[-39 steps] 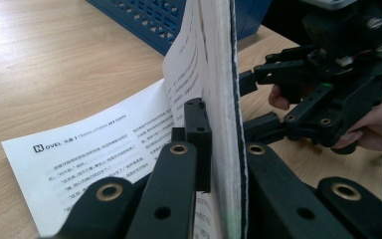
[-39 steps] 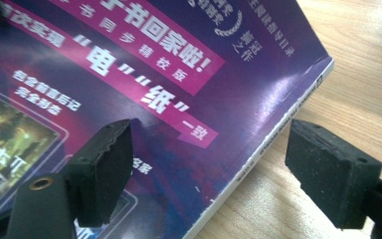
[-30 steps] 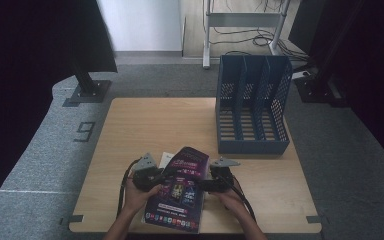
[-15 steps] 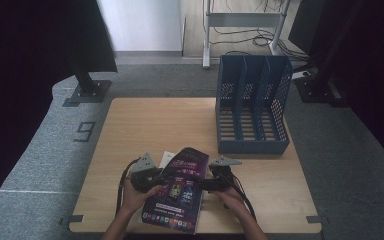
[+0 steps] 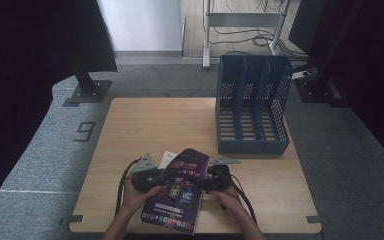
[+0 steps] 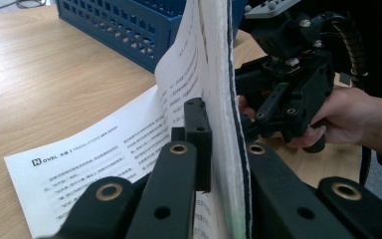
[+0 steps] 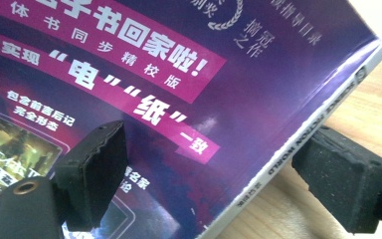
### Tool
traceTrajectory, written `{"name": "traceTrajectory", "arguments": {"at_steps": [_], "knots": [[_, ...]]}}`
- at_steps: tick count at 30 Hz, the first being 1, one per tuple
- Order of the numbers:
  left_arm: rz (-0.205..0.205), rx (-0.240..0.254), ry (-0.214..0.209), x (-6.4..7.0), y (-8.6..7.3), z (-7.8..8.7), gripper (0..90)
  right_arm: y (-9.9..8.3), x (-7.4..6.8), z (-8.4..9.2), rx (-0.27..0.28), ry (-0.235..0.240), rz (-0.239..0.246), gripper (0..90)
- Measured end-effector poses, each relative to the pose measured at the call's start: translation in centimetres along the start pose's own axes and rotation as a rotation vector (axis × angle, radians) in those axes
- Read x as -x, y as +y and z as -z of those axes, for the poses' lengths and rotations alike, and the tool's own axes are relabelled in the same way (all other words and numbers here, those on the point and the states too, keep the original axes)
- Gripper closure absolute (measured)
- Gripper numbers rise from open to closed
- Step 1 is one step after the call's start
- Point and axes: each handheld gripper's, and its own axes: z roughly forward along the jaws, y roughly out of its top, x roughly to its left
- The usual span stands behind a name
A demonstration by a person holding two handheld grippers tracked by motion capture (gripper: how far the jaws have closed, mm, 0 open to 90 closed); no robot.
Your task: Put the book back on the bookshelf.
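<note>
Magazine [image 5: 176, 192] held between your two grippers at the table's [image 5: 145, 125] near edge.

From above, your left gripper [image 5: 147, 179] and right gripper [image 5: 214, 181] flank it, with the blue file rack [image 5: 251, 107] beyond. Your left gripper view shows jaws clamped on its pages [image 6: 219, 99]. Your right gripper view shows jaws straddling the spine [image 7: 298, 144], apart from it.

High overview; two close magazine [image 5: 176, 192] views
</note>
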Motion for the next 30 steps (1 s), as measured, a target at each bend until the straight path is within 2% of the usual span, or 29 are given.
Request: {"name": "traceTrajectory", "arguments": {"at_steps": [4, 9, 13, 21, 26, 30], "knots": [[0.008, 0.005, -0.013, -0.1, 0.0, 0.1, 88.4, 0.0, 0.0, 0.1, 0.015, 0.005, -0.011, 18.0], [0.016, 0.001, -0.008, -0.4, -0.1, 0.2, 88.4, 0.1, -0.1, 0.4, 0.047, 0.008, -0.015, 22.1], [0.019, -0.018, 0.007, -0.5, -0.4, -0.3, 88.3, 0.3, -0.4, 0.9, 0.074, 0.026, -0.011, 24.2], [0.029, -0.006, -0.003, -0.5, -0.4, -0.2, 88.3, 0.2, -0.7, 0.8, 0.065, 0.054, -0.021, 26.4], [0.027, -0.009, -0.002, -0.4, -0.4, -0.2, 88.3, -0.1, -1.0, 0.2, 0.050, 0.063, -0.008, 29.5], [0.027, -0.008, -0.003, -0.5, -0.4, -0.2, 88.2, -0.2, -0.8, 0.1, 0.053, 0.050, -0.018, 38.9]]}}
